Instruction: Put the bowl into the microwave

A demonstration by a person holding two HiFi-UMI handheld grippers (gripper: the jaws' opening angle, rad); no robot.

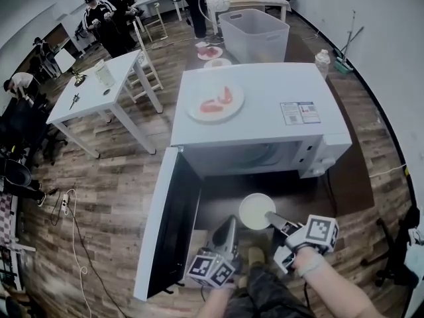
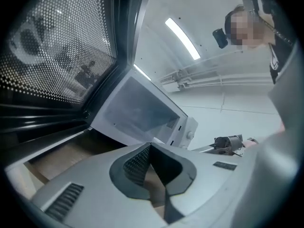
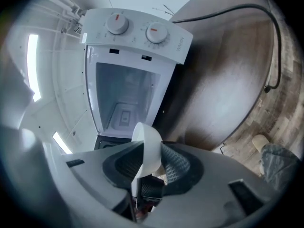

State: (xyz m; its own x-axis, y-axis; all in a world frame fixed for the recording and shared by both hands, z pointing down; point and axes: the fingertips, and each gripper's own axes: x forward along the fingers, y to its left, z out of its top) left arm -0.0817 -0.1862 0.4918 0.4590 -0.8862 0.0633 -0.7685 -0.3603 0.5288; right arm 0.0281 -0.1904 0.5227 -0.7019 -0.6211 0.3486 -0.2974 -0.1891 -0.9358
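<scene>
The white microwave [image 1: 285, 85] stands in front of me with its door [image 1: 169, 220] swung open to the left and the cavity [image 1: 245, 156] bare. In the head view my right gripper [image 1: 271, 217] is shut on the rim of a white bowl [image 1: 255, 211], a short way in front of the opening. The right gripper view shows the bowl [image 3: 148, 141] edge-on between the pads [image 3: 175, 163], with the cavity [image 3: 126, 96] straight ahead. My left gripper [image 1: 228, 226] hangs beside the bowl, shut and holding nothing. In its own view the left gripper [image 2: 152, 148] points past the door [image 2: 57, 56].
A plate with red food [image 1: 216, 102] lies on the microwave's top. The microwave sits on a dark wooden table [image 1: 351, 171]. A white side table [image 1: 99, 88], a grey bin [image 1: 254, 35] and several people stand further off. Cables [image 1: 69, 204] lie on the floor at left.
</scene>
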